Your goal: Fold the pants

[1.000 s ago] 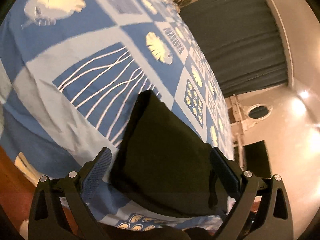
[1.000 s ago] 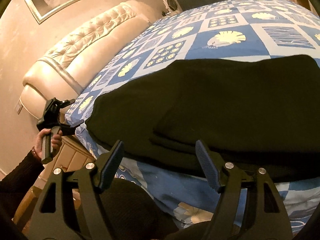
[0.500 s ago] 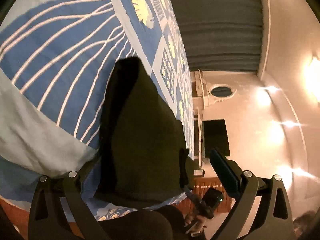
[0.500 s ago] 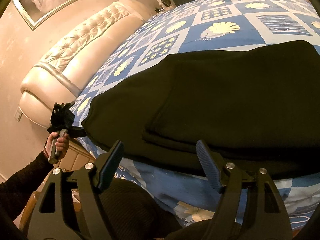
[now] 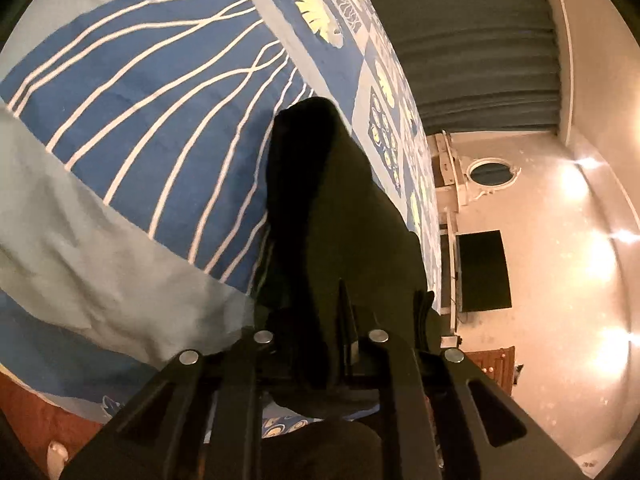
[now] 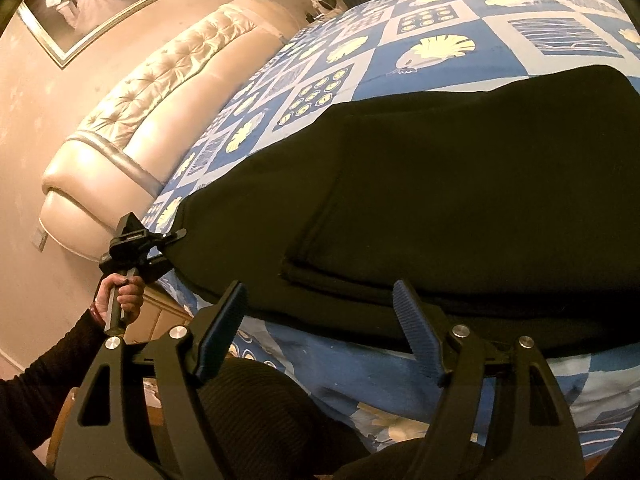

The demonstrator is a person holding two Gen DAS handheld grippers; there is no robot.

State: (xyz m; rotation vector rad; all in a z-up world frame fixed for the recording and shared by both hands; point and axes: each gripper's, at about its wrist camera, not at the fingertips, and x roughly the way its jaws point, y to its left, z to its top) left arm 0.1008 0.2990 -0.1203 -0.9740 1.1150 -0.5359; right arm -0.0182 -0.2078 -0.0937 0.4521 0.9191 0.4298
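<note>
The left claw [image 5: 320, 320] has just closed, apparently clamped on the pants [image 6: 460, 168] corner; the right claw [image 6: 320, 332] gapes empty. Grip the near hem next, then lift evenly.

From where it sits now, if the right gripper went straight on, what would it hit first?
Most likely the near folded edge of the black pants, lying just beyond the open right gripper on the bed cover; depth is hard to judge.

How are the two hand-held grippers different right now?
The left hand-held gripper has just closed and pinches the pants at a corner; the right hand-held gripper is open and empty. The left sits at the bed's side edge, the right near the pants' front edge. Both are black.
</note>
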